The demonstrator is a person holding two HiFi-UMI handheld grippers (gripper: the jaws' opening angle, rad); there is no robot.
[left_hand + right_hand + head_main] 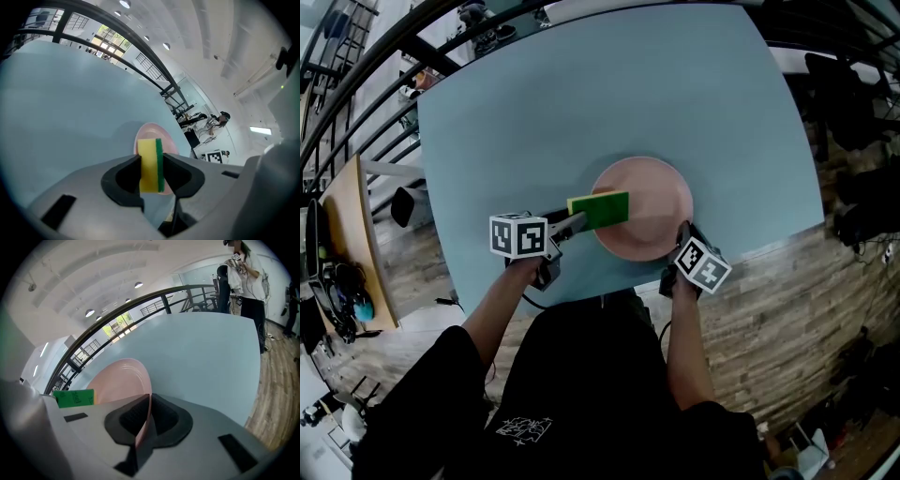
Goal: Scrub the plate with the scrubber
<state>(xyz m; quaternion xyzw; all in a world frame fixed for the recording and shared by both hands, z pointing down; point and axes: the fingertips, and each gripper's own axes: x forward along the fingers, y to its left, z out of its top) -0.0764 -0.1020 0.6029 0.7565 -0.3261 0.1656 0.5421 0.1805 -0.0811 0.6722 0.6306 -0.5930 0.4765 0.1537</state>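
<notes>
Right gripper [149, 414], at the near edge of the blue table [581, 94], is clamped on the near right rim of the pink plate [654, 202]. Left gripper [151, 165] grasps the yellow-green scrubber [600, 208] between its 2 jaws, over the plate's left side.

Item one, my left gripper [151, 165]: jaws clamped on the scrubber [600, 208], yellow face against one jaw, green against the other; it points rightward across my front.
Item two, my left hand [532, 270]: wrapped round that gripper's handle, left forearm [492, 314] bare and angled inward.
Item three, my right gripper [148, 405]: jaws pinched on the plate [117, 380] at its near rim.
Item four, my right hand [679, 281]: below the marker cube [703, 264], right forearm [684, 347] reaching straight ahead.
</notes>
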